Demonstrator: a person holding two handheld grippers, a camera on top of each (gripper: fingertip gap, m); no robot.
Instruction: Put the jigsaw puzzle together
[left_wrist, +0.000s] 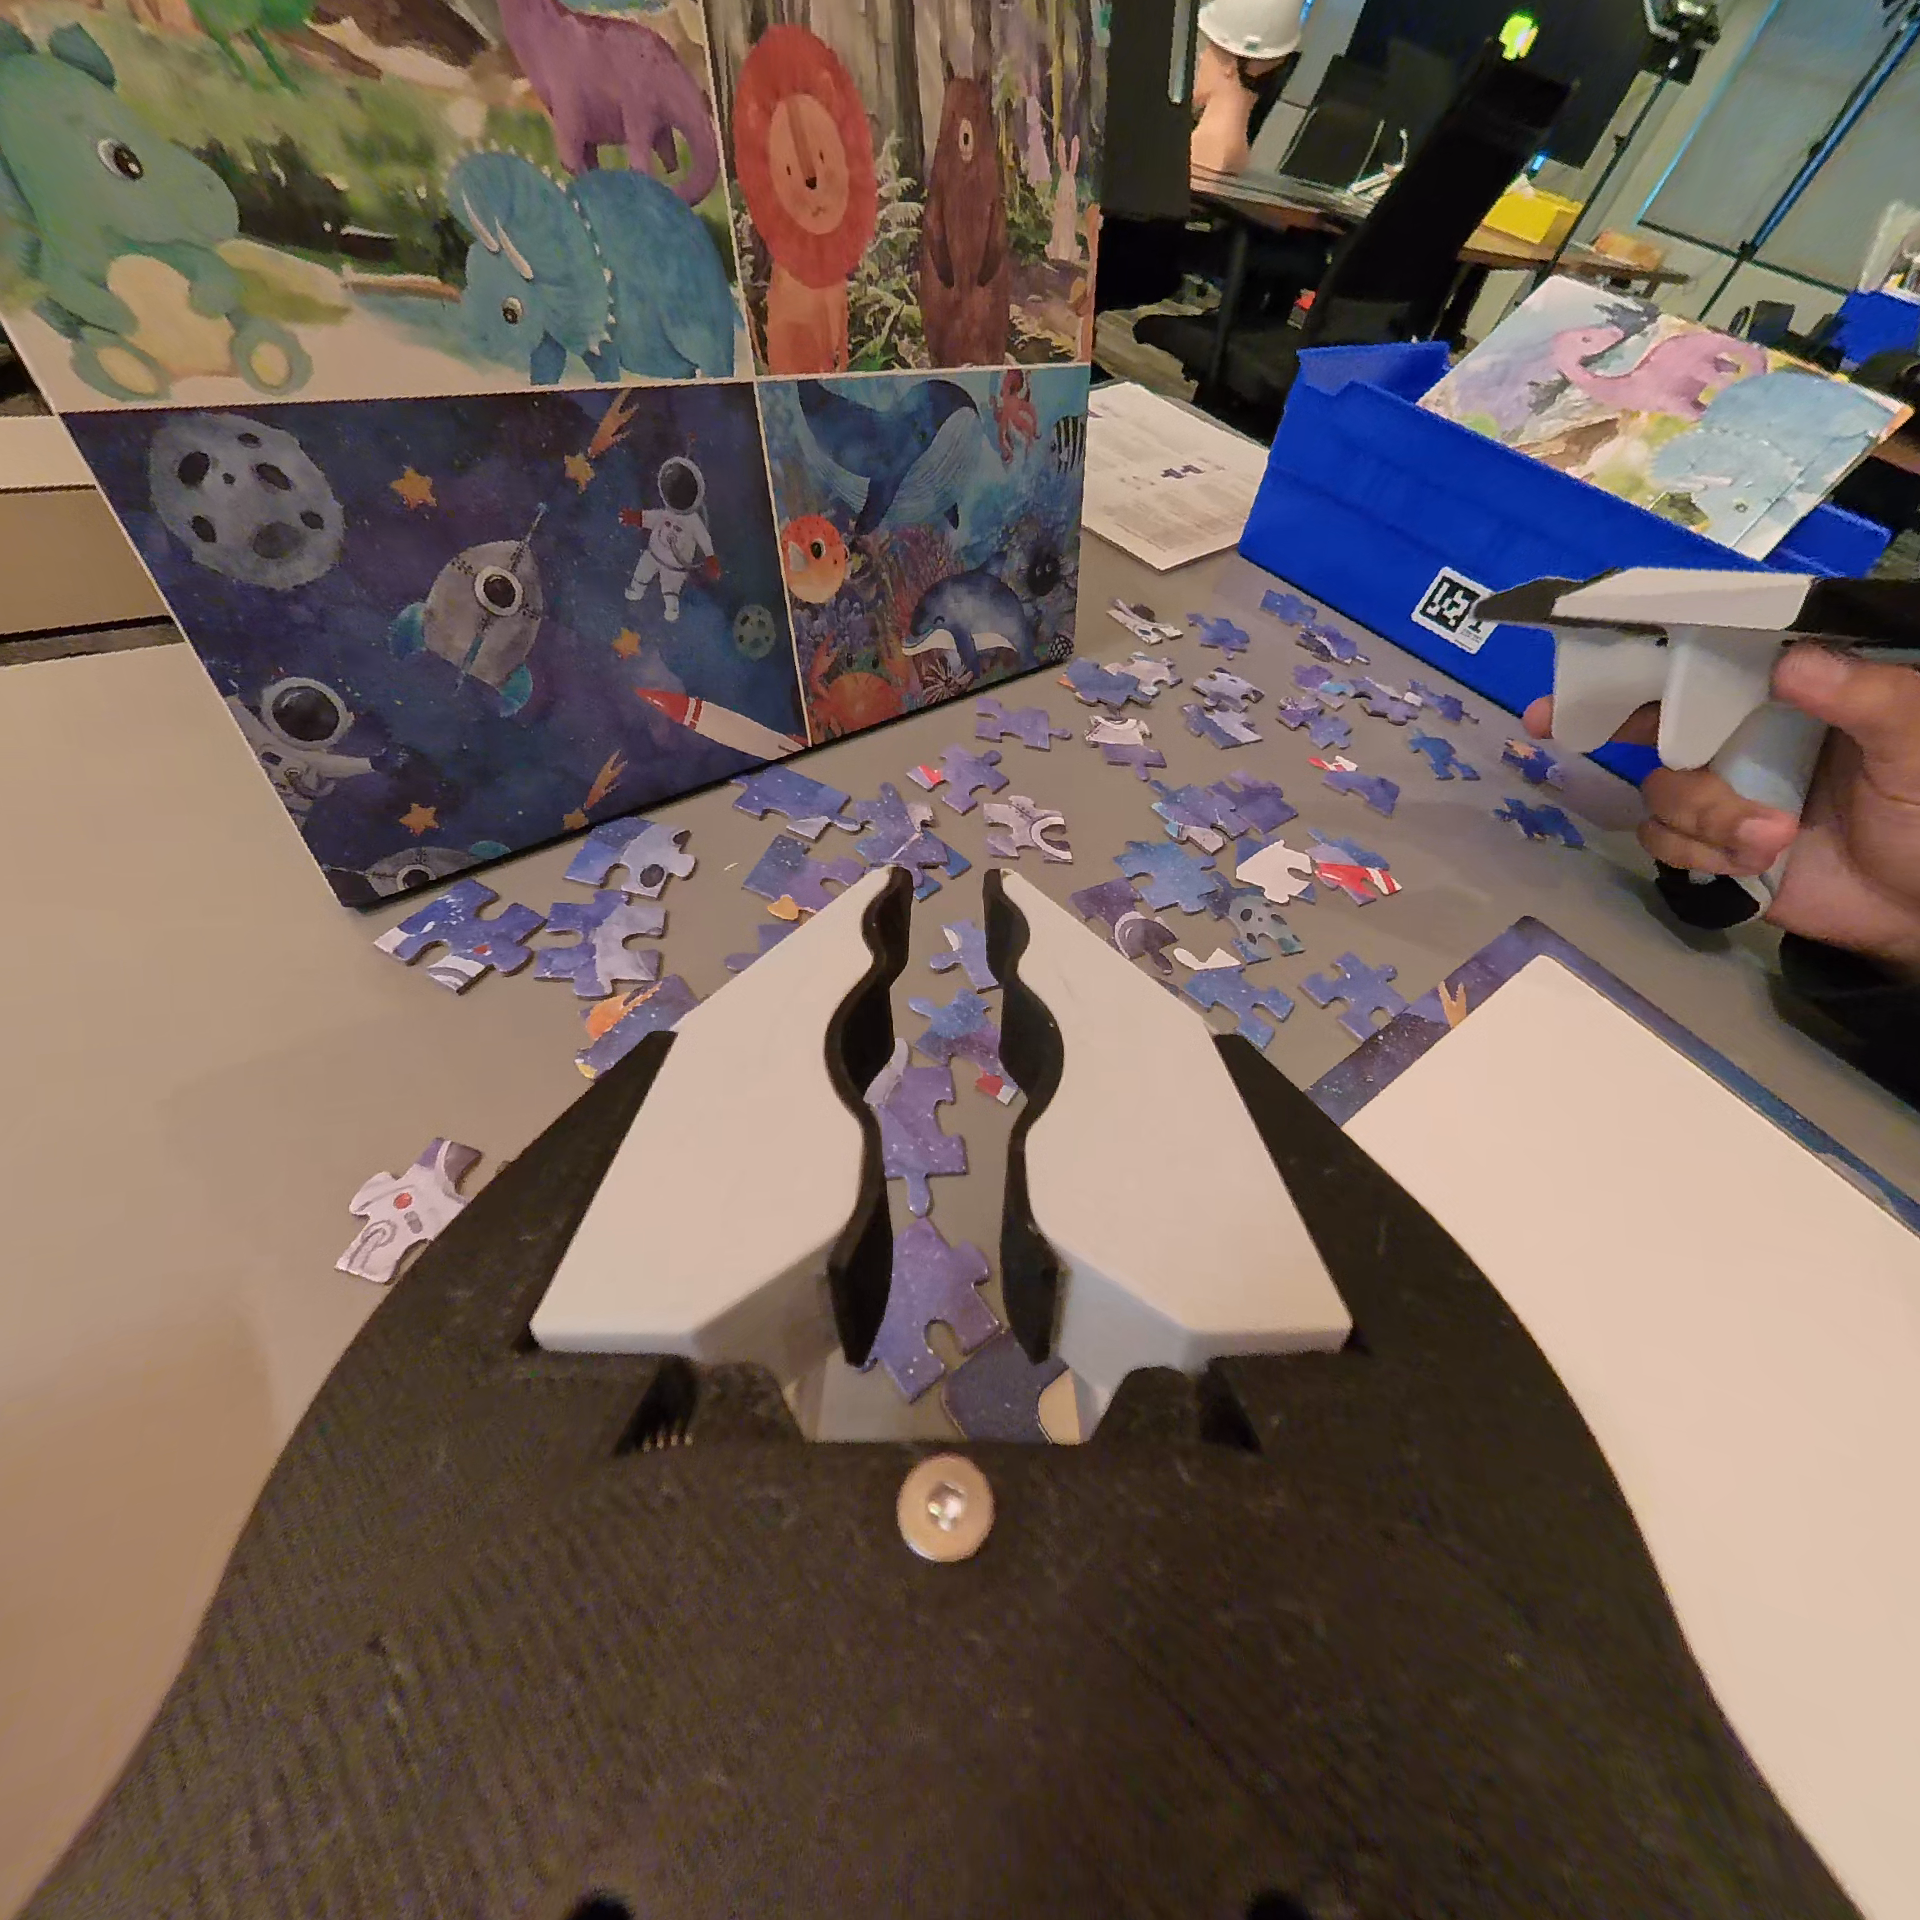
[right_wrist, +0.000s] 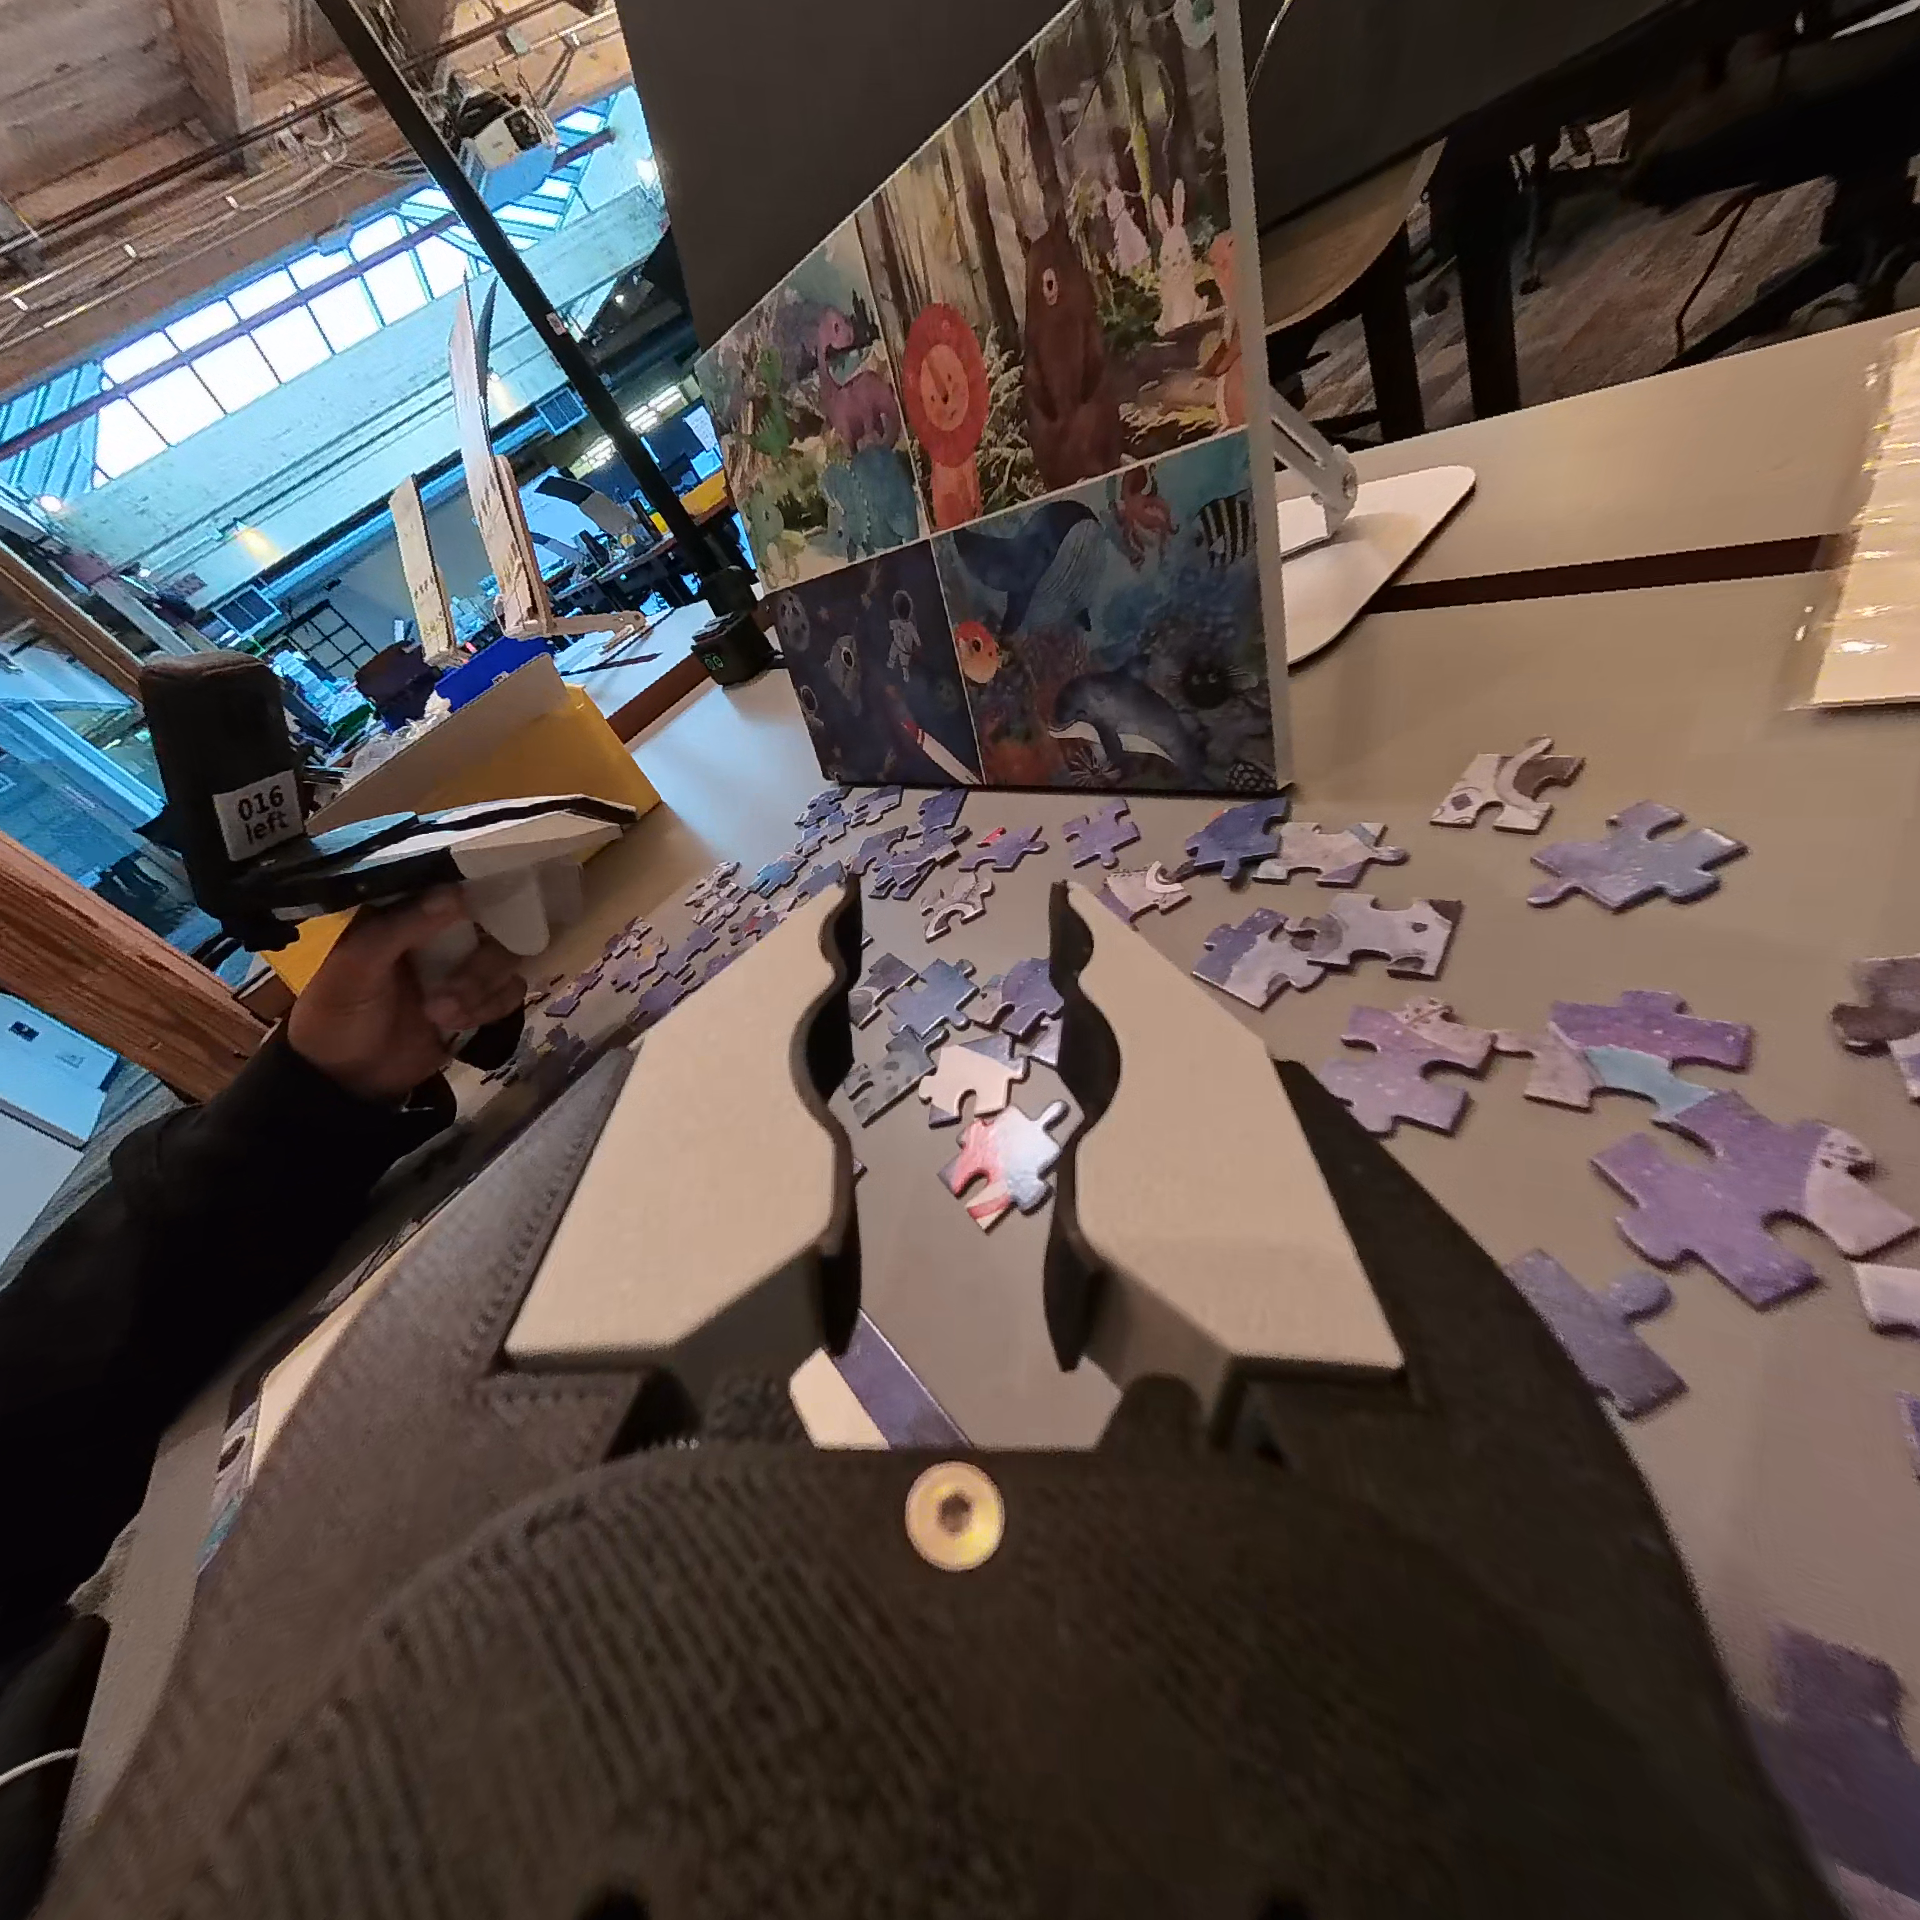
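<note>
A: In the left wrist view, what is the left gripper (left_wrist: 948, 883) doing?

B: It hangs above the grey table (left_wrist: 208, 935), its jaws spread a little with nothing between them. Loose puzzle pieces (left_wrist: 1195, 810) in blue and purple lie scattered on the table under and beyond it. One white astronaut piece (left_wrist: 407, 1205) sits apart at the left.

A: And around them?

B: The picture box (left_wrist: 540, 436) stands upright behind the pieces. A white puzzle tray (left_wrist: 1662, 1247) with a blue border lies at the right, nothing in it that I can see. Farther right, the right gripper (left_wrist: 1496, 608) is held in a hand (left_wrist: 1829, 790) in front of a blue bin (left_wrist: 1403, 520).

A: The right wrist view?

B: The right gripper (right_wrist: 956, 899) is spread wider, holding nothing, over a red-and-white piece (right_wrist: 1008, 1153). More pieces lie to the right. The left gripper (right_wrist: 608, 810) shows at the left, gripped by a hand (right_wrist: 384, 997), beside a yellow bin (right_wrist: 551, 758).
</note>
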